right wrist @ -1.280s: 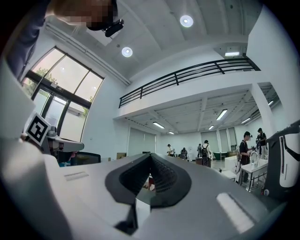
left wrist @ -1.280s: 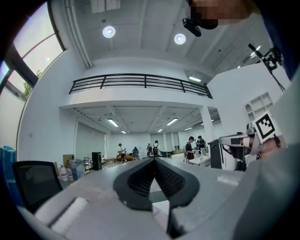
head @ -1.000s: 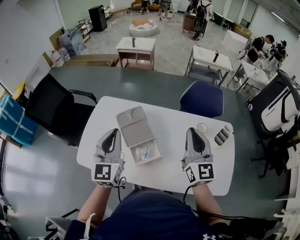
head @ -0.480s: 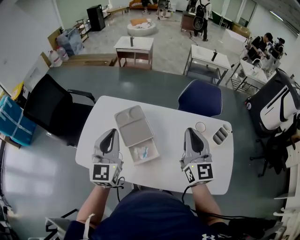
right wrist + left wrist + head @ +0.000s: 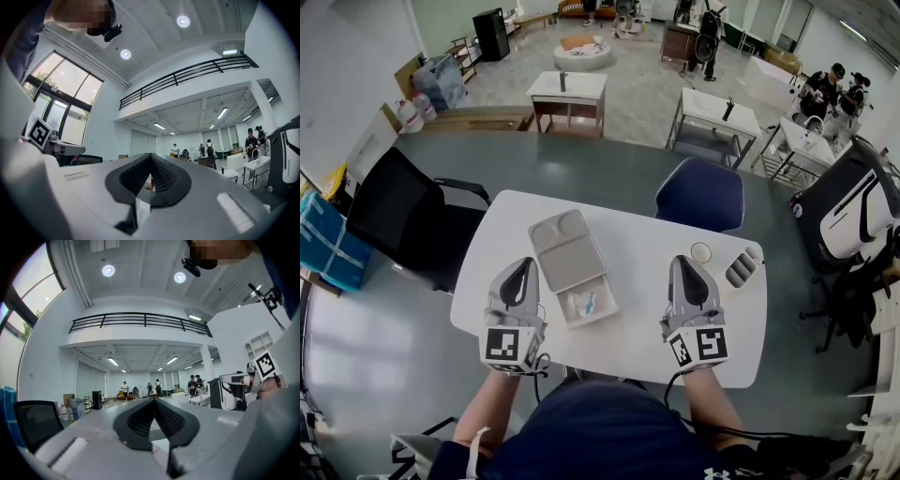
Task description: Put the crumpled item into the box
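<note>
An open grey box (image 5: 602,319) lies mid-table in the head view, its lid (image 5: 567,249) folded back behind the tray. The crumpled item (image 5: 584,304), white with a touch of blue, sits inside the tray. My left gripper (image 5: 525,265) rests on the table just left of the box, jaws shut and empty. My right gripper (image 5: 685,263) rests well to the right of the box, also shut and empty. In the left gripper view the left gripper (image 5: 153,400) has its pads meeting at the tip, with nothing between them. The right gripper (image 5: 150,155) looks the same in its own view.
A small round white disc (image 5: 701,252) and a grey slotted piece (image 5: 742,269) lie at the table's far right. A blue chair (image 5: 703,195) stands behind the white table (image 5: 628,234), a black chair (image 5: 398,220) at its left. People and other tables are far behind.
The head view has shifted slightly. Both grippers, the box and the crumpled item stay where they were.
</note>
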